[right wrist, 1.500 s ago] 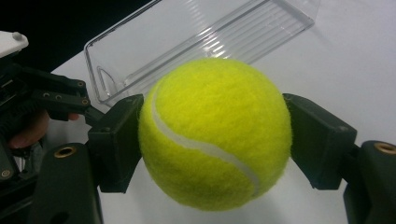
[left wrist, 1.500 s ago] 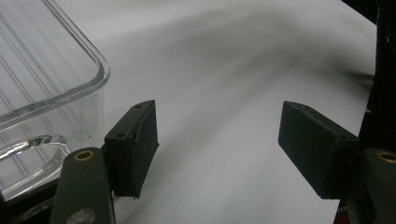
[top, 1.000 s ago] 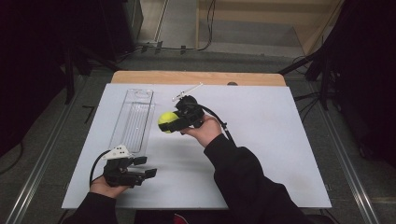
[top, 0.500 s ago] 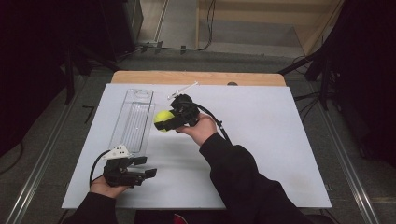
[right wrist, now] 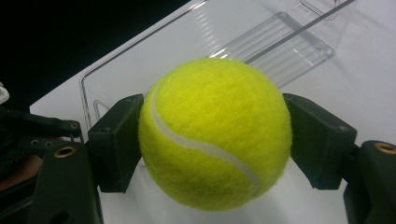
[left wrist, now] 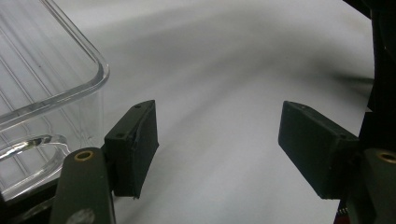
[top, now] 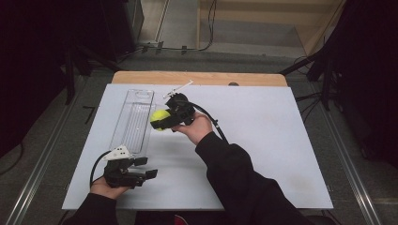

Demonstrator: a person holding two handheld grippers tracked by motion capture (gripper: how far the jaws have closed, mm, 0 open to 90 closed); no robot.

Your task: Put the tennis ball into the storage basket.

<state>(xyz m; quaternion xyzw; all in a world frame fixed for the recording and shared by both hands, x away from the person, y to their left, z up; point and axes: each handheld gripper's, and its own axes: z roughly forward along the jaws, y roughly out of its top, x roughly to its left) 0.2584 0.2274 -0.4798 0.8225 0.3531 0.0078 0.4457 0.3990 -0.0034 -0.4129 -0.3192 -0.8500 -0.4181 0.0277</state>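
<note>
Above the white tabletop (top: 263, 140), just beside the right edge of a long clear plastic tray with a ribbed floor (top: 133, 119), the right gripper (top: 165, 118) holds a fuzzy yellow-green tennis ball (top: 159, 119) clamped between its two black jaws, one pad pressed on each side at about the ball's widest girth. From the right gripper view the ball (right wrist: 215, 133) shows a felt nap all over and one curved white seam sweeping from its upper left down to its lower right; the tray (right wrist: 280, 51) lies beyond and below it. I judge the ball to be light and springy: the felt should give the pads good friction, so slipping is unlikely, but the round shape means a grip placed off the middle could squeeze it out forward or backward. Taking it across the full diameter, as here, looks like the safest hold, and it is not fragile. Near the table's front edge the left gripper (top: 141, 171) rests low in the person's hand, its jaws spread wide with nothing between them; in its own view a rounded corner of the tray (left wrist: 56, 84) stands just beside the left jaw.
</note>
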